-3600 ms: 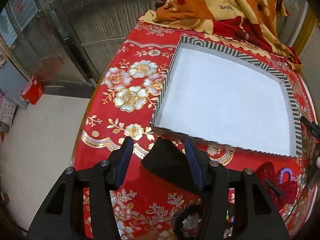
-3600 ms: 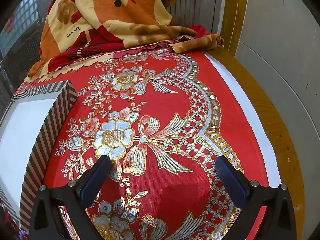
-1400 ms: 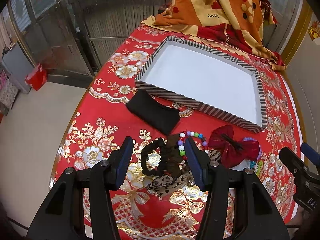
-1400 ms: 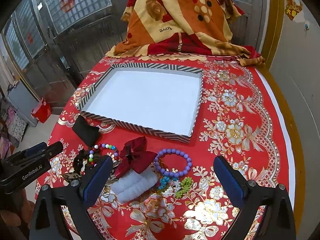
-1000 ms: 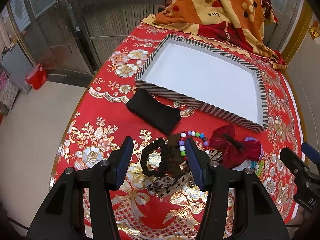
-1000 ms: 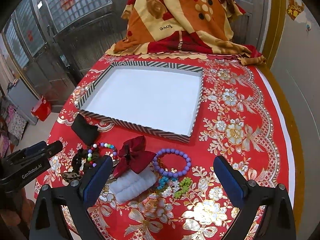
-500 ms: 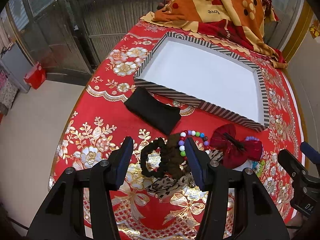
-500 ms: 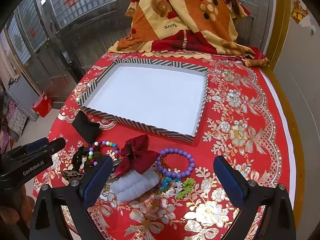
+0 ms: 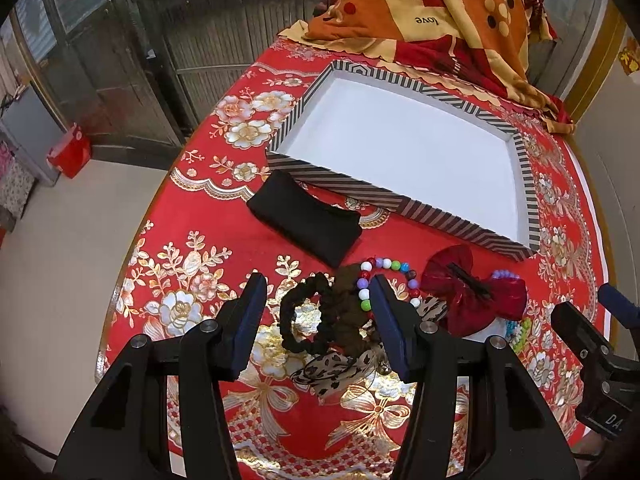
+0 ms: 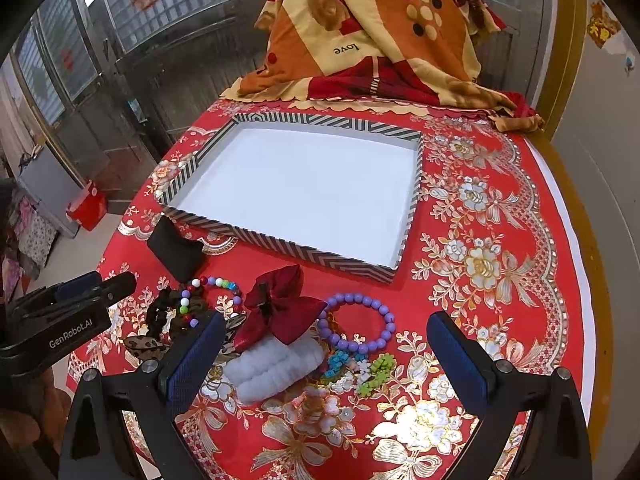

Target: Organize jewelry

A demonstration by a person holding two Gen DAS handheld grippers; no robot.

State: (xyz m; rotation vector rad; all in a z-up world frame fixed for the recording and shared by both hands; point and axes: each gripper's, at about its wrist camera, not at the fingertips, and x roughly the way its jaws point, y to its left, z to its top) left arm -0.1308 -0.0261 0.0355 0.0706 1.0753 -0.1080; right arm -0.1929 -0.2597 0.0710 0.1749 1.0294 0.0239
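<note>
Both wrist views downward, sharing tray [image 9: 400, 204], jewelry.

The red bow [image 10: 280, 308] lies over part of the white scrunchie [image 10: 276, 368] and covers the near-left arc of the purple bead bracelet [image 10: 360, 322]. In the left wrist view the left claw [image 9: 318, 320] hides part of the multicoloured bead bracelet [image 9: 384, 266], and only a sliver of the purple bracelet shows behind the bow. The leopard-print piece [image 9: 332, 368] is tangled under the dark scrunchies [image 9: 316, 316]; its shape cannot be told. The small green and blue beads [image 10: 360, 368] are too small to identify. The counter's [image 10: 500, 280] far end is buried under the quilt [image 10: 372, 40].

A tray [image 10: 304, 257] lies on the table [image 10: 500, 240], the jewelry pile [image 10: 280, 332] before it.
</note>
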